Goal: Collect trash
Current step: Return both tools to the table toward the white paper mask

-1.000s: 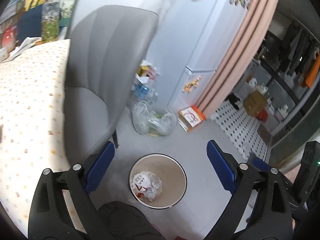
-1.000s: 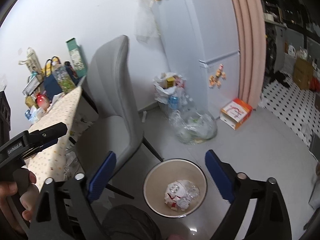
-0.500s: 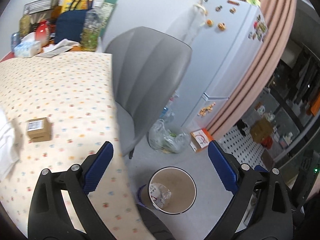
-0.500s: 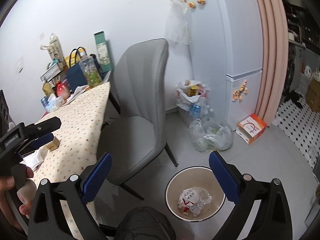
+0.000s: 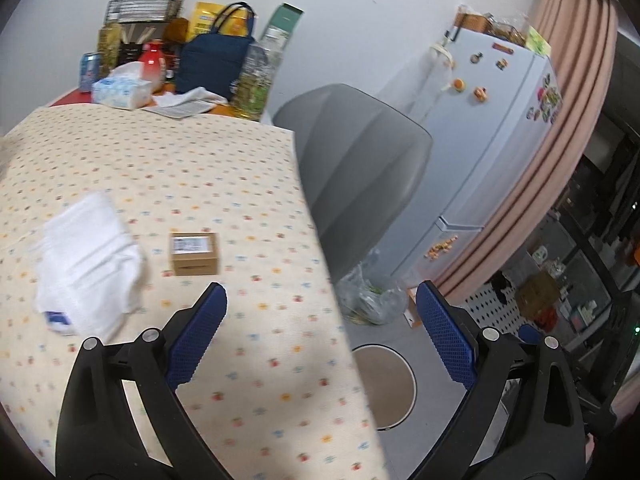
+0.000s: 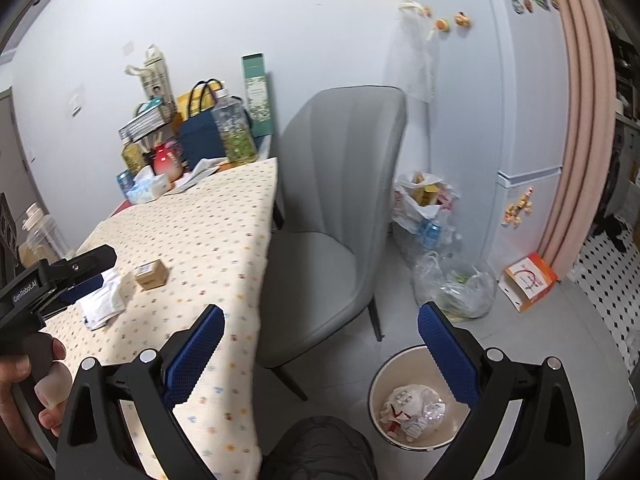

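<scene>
A small cardboard box [image 5: 195, 253] and a crumpled white tissue [image 5: 90, 260] lie on the dotted tablecloth [image 5: 180, 168]; both show in the right wrist view as the box [image 6: 151, 274] and the tissue [image 6: 102, 304]. My left gripper [image 5: 322, 330] hovers open above the table's near edge, empty. My right gripper [image 6: 320, 354] is open and empty, over the chair and floor. The round bin [image 6: 416, 414] on the floor holds crumpled wrappers; its rim [image 5: 400, 384] peeks past the table edge in the left wrist view.
A grey chair [image 6: 340, 200] stands between table and fridge [image 6: 520, 120]. Bags, bottles and a tissue box [image 5: 122, 92] crowd the table's far end. Plastic bags of recyclables [image 6: 452, 284] and an orange box [image 6: 530, 280] sit on the floor by the fridge.
Both grippers rose and swung left, from looking down at the bin to facing the table. The box and tissue came into the left wrist view.
</scene>
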`<state>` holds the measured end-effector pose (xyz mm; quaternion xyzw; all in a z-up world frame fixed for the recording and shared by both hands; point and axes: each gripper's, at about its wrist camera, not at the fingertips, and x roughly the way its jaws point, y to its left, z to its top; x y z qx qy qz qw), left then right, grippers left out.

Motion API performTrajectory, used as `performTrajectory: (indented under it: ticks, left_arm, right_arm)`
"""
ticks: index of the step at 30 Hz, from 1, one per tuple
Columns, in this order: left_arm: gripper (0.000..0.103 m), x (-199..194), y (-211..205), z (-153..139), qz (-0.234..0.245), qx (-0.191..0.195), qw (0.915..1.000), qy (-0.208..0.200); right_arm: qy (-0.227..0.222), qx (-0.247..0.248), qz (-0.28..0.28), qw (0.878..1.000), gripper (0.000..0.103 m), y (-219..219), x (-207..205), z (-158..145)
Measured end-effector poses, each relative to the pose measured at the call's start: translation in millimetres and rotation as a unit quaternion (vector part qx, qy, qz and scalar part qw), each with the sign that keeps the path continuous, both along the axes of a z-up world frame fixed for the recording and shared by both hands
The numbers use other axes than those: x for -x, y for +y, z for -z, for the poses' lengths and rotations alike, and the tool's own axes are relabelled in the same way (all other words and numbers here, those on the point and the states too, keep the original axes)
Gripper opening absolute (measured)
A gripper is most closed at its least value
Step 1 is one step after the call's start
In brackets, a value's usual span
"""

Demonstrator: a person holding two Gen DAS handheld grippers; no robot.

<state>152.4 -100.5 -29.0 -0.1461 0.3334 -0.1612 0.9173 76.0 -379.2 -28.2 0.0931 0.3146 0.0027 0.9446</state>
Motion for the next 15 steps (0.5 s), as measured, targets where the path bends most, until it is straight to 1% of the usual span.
performTrajectory:
  ticks: [9, 15]
  left_arm:
    - [0.094, 16.5, 57.7, 1.8, -0.046, 0.005, 0.9989, -0.002]
    - [0.094, 27.2, 92.9, 8.6, -0.074, 0.007, 0.9973, 0.002]
  right_arm:
    - [-0.007, 0.004, -0.048, 0.999, 0.095, 47.7, -10.6, -7.3]
    - [-0.009, 0.004, -0.083, 0.997, 0.095, 78.7, -18.7, -10.2]
